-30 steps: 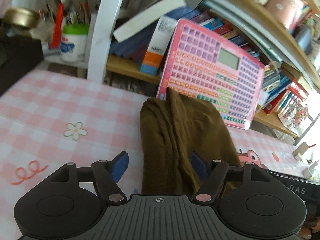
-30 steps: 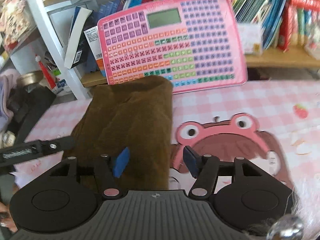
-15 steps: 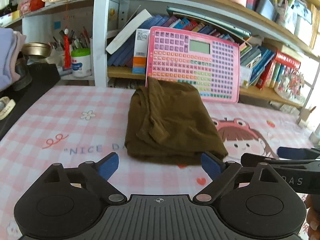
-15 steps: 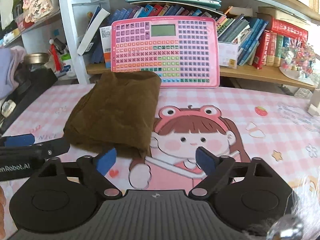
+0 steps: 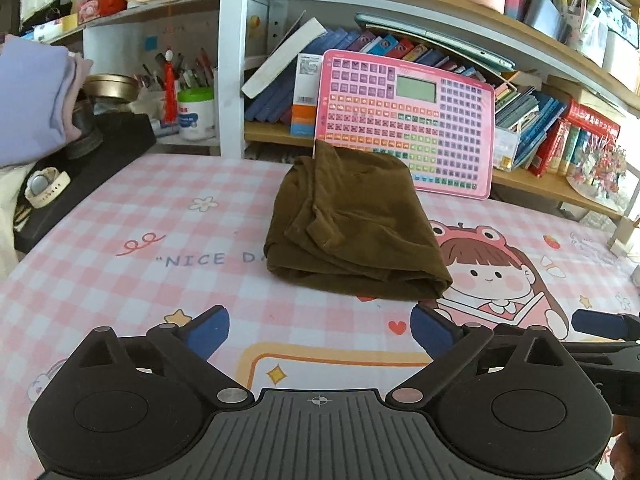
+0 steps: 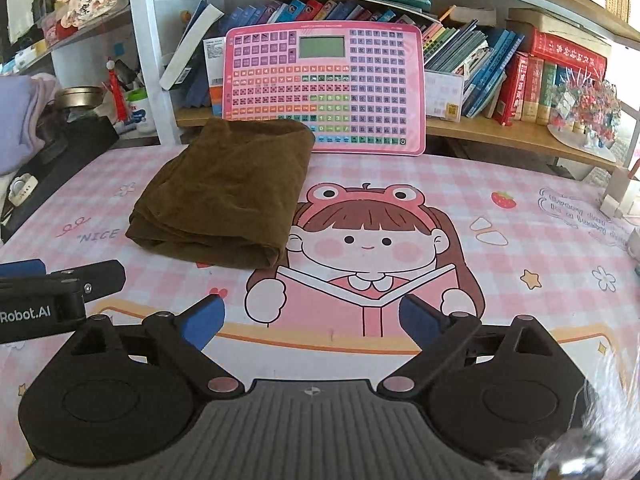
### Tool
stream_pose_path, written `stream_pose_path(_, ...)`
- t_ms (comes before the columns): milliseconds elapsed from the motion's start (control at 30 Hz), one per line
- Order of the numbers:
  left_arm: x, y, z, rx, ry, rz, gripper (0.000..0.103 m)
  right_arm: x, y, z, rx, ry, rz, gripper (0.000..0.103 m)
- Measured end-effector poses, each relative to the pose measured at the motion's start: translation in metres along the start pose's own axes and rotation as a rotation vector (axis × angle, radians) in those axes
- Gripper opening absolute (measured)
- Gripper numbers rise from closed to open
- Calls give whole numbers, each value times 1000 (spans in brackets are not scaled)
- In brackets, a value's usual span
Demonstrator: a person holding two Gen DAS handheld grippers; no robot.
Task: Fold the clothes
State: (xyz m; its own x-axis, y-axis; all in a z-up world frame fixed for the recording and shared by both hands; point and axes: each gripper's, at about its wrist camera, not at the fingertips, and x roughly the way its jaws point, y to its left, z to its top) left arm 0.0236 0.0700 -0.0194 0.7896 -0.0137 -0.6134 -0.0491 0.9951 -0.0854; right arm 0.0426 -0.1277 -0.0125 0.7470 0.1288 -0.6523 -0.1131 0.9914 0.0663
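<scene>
On the pink checked mat, both the left gripper and the right gripper are opening wide with nothing between them, so I'd be leaving the folded brown fabric bundle undisturbed.

A pink checked mat with a cartoon girl reading is covering the table. A pink keyboard-like board is leaning against the shelf at upper centre, books standing to its right. At the left edge, a lilac cloth is sitting above what may be a watch. A white tub is holding pens.
</scene>
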Motion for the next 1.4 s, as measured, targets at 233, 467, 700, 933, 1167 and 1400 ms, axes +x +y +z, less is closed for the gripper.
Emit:
stream_pose_path(233,-3,-3,-1,17,-11,23,103,0,-2,-2,3,9,1,96)
stream_pose_path(467,-2,-4,0,24,-15,19,103,0,-2,-2,3,8,-5,96)
stream_pose_path(700,0,-6,2,27,-15,1,103,2,-3,-1,9,10,-12,96)
stream_pose_path(933,1,-4,4,23,-22,-7,103,3,-6,0,14,13,-27,96)
stream_pose_path(1167,2,-6,4,33,-16,-5,103,3,-7,0,14,10,-32,97)
stream_pose_path(1400,2,-6,3,41,-14,-8,103,4,-5,0,14,11,-23,97)
